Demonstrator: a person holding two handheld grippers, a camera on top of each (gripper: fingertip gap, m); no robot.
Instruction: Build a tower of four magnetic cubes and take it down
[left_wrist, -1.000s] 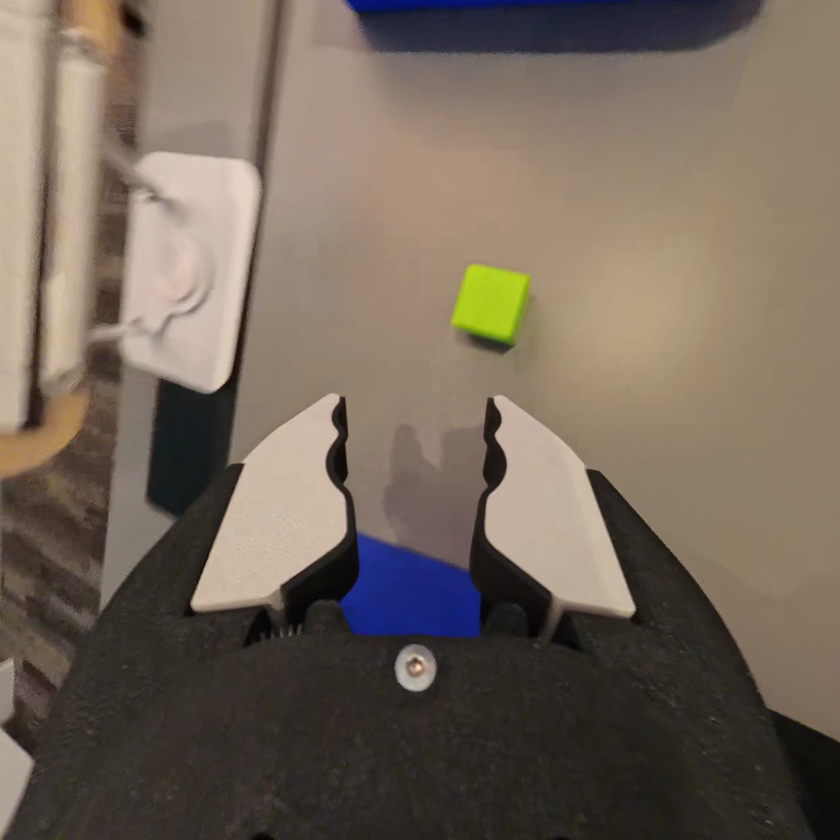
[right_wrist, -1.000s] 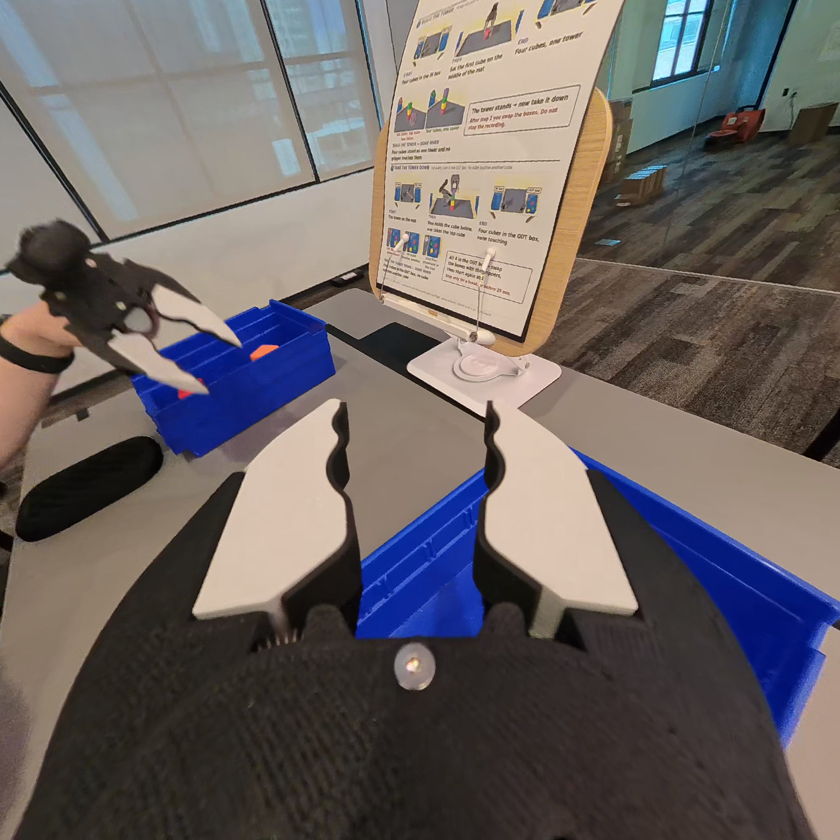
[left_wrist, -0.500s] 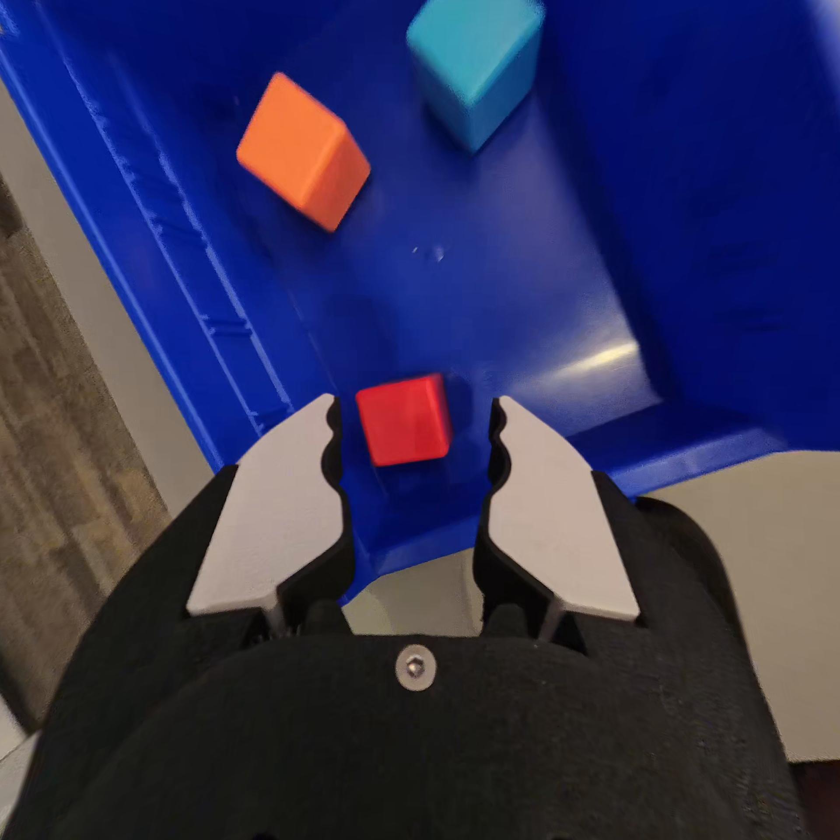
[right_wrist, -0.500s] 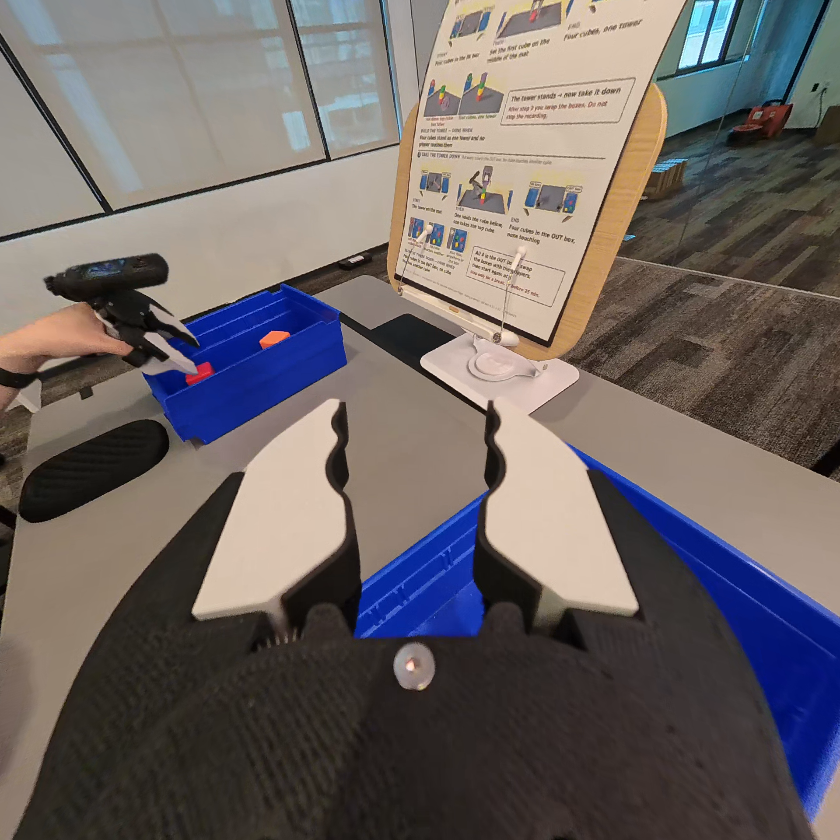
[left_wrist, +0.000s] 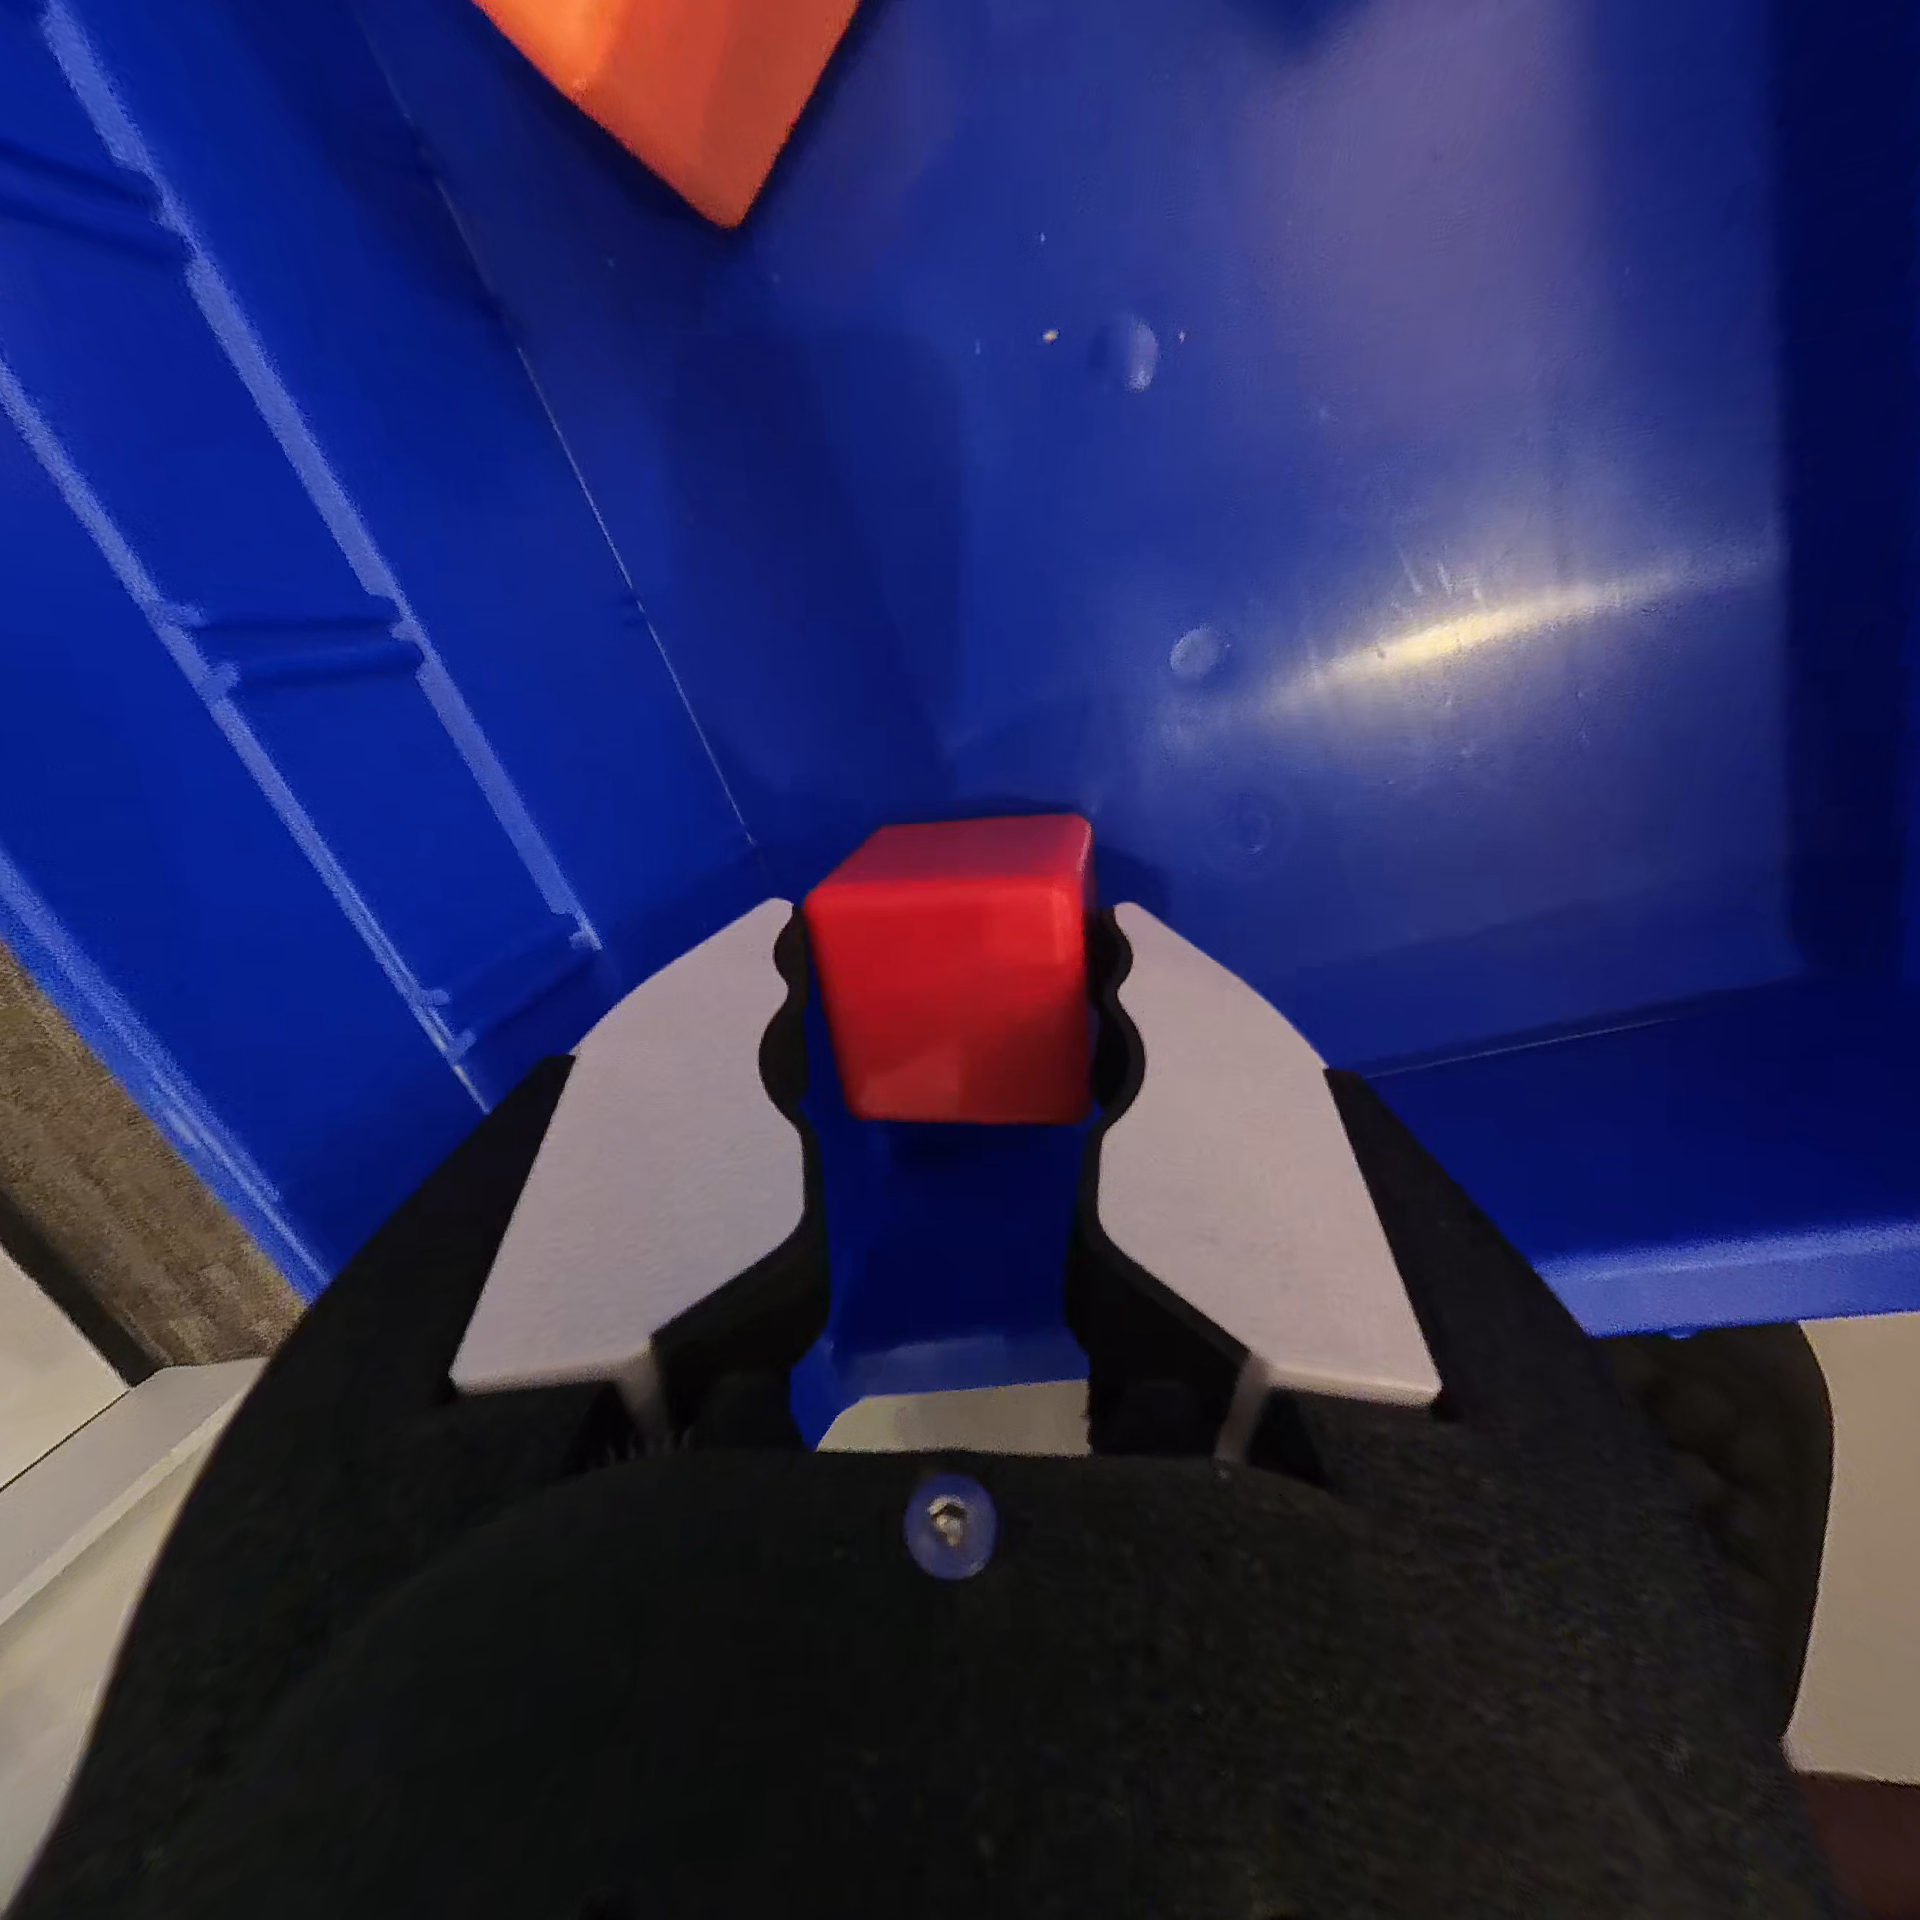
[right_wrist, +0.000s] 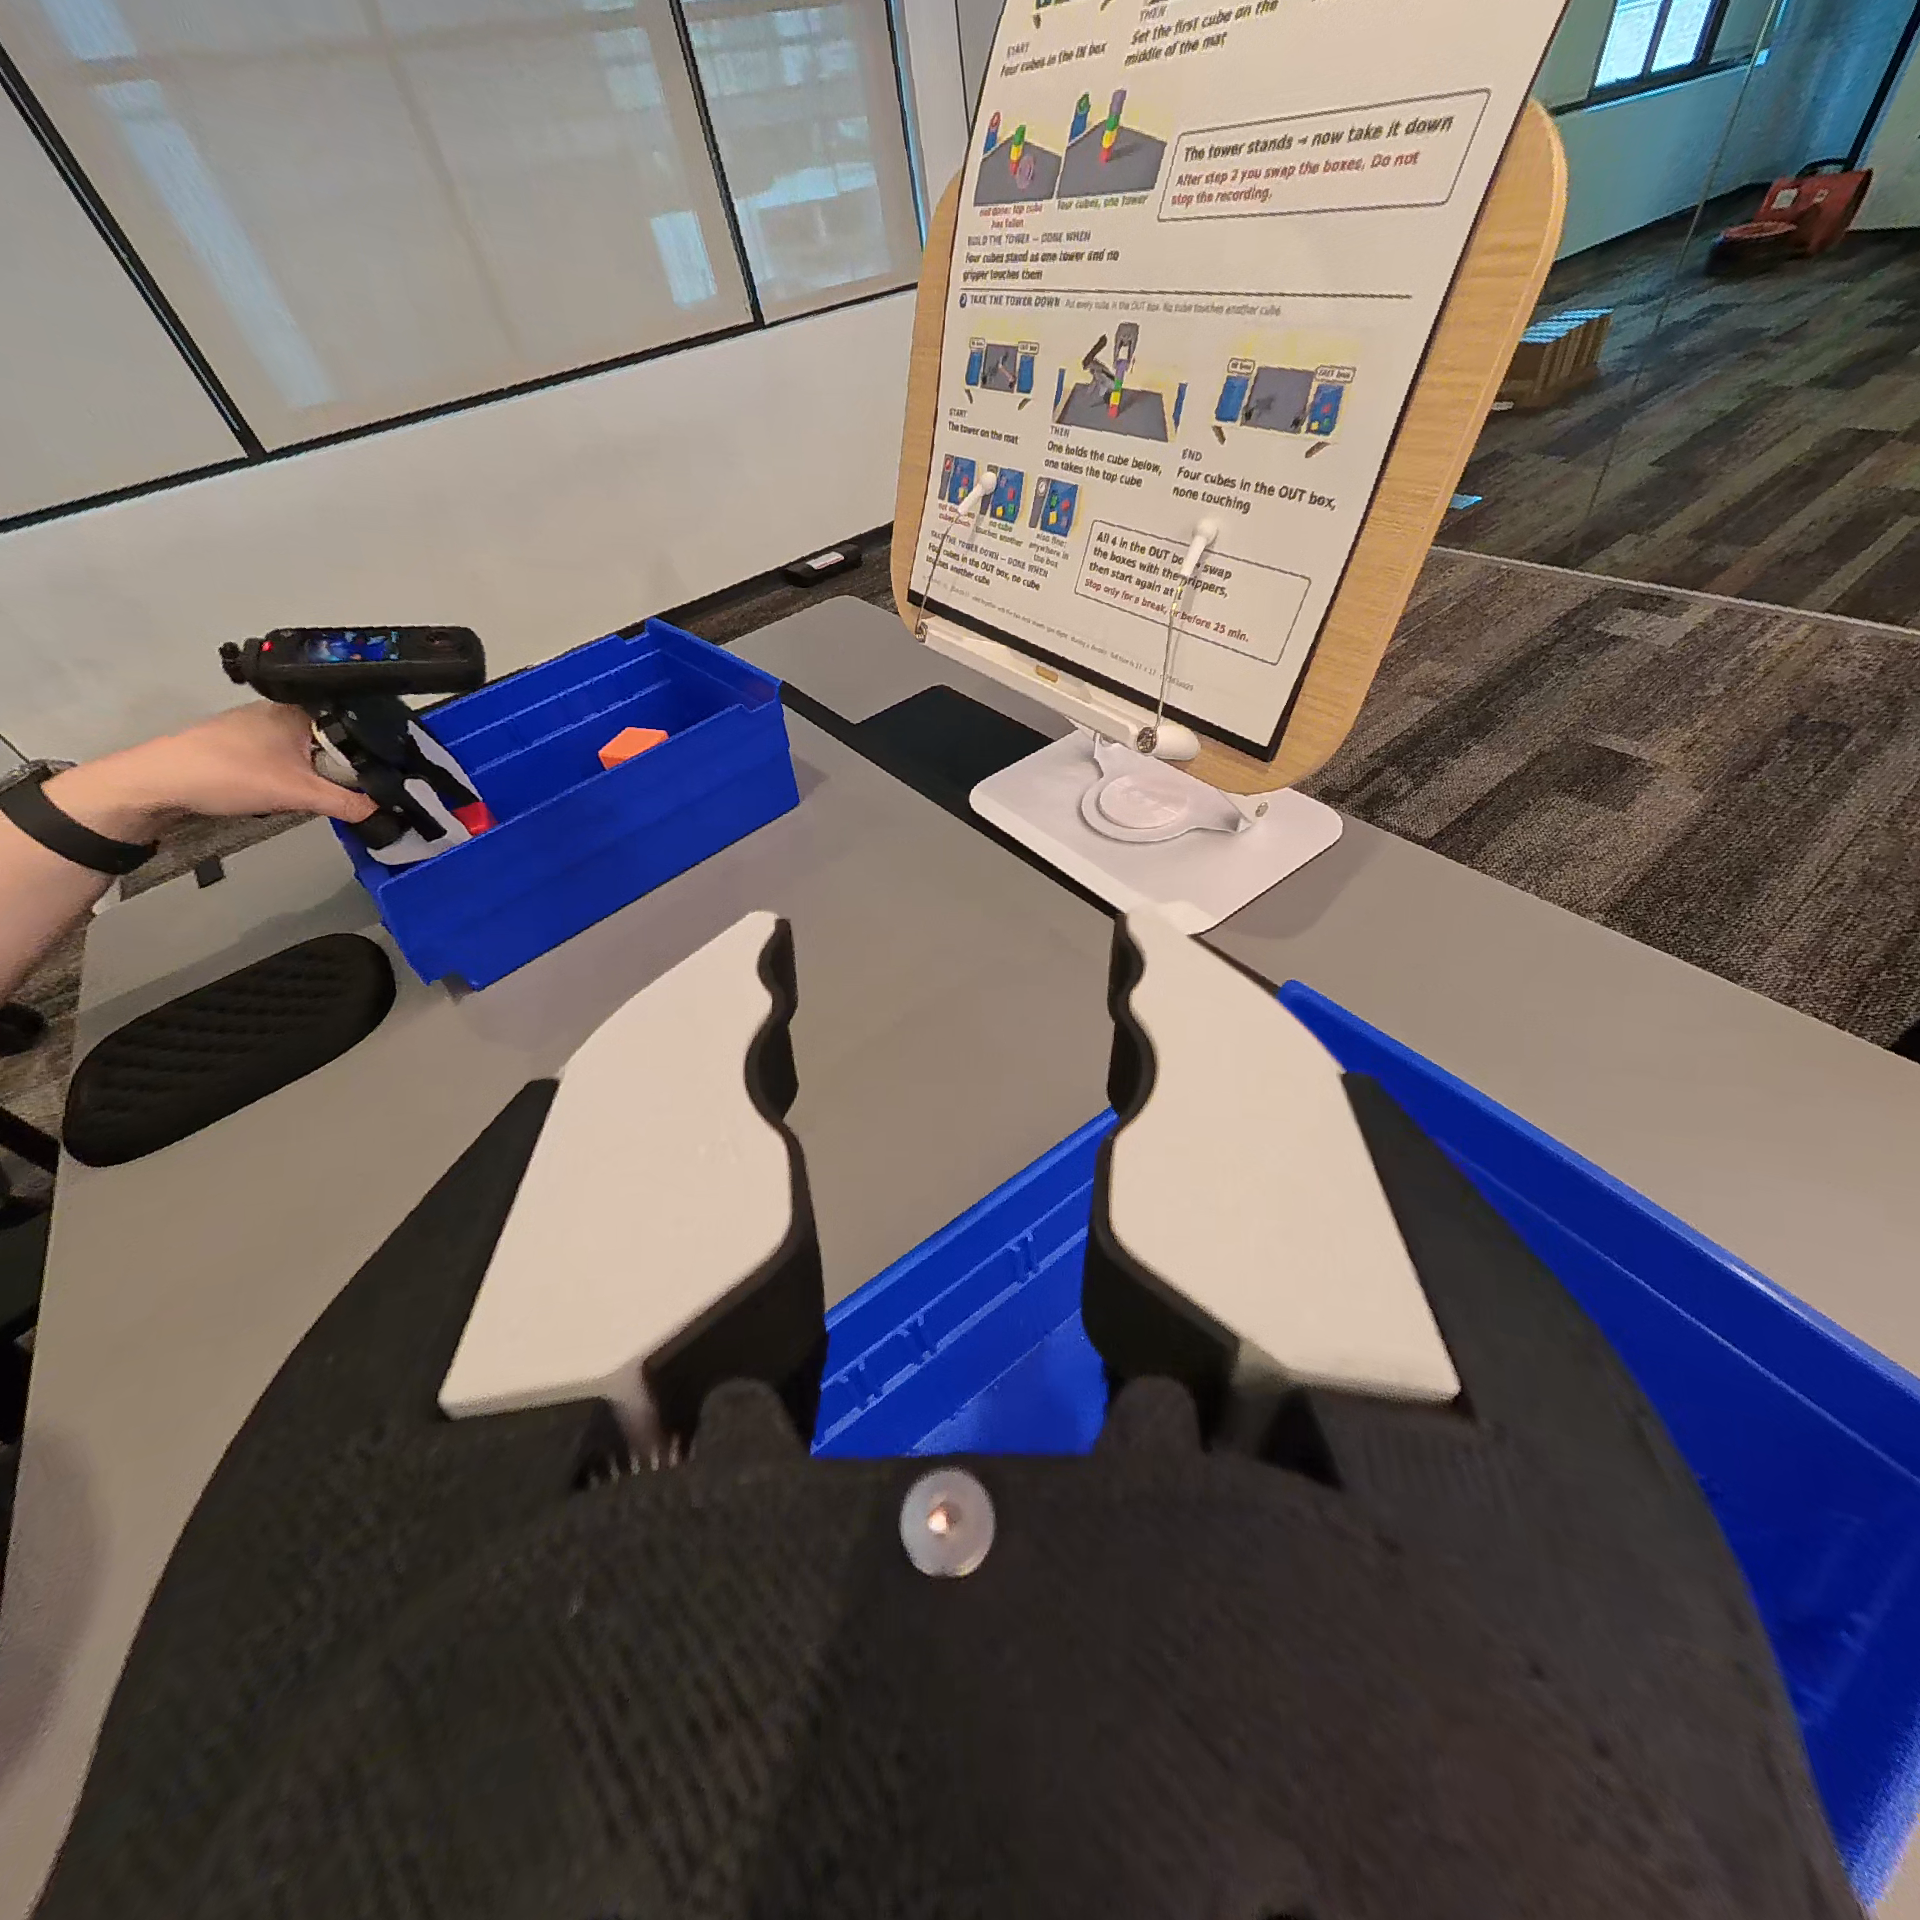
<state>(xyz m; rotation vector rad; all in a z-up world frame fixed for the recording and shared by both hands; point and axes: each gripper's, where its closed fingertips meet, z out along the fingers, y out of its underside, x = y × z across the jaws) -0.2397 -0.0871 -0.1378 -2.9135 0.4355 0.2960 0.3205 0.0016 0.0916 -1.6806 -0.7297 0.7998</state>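
Between the left fingers: the red cube (left_wrist: 951, 997) sits framed by the left gripper (left_wrist: 948, 925), low inside the far blue bin (left_wrist: 1455, 520), near a corner of its floor.
Left jaws: drawn in on both sides of the red cube, the dark inner pads at or against its side faces; whether they press firmly cannot be told.
Red cube's seat: whether it rests on the bin floor or is lifted off it cannot be told.
Orange cube: the orange cube (left_wrist: 675, 94) lies farther in on the same bin floor, cut by the top edge of the left wrist view, well apart from the red one.
Right gripper: the right gripper (right_wrist: 951, 935) hangs over the near blue bin (right_wrist: 1558, 1247), above the corner that faces the grey table (right_wrist: 914, 883).
Right jaws: spread apart, nothing between them.
Table middle: bare grey surface between the two bins, with a black padded rest (right_wrist: 223, 1039) near its left edge.
Far bin from the right view: the person's hand (right_wrist: 223, 769) holds the left gripper dipped into the bin's near end, a bit of red at its tips, the orange cube nearer the middle.
Beyond: an instruction board (right_wrist: 1216, 343) stands tilted on a white stand (right_wrist: 1153, 821) at the table's far edge.
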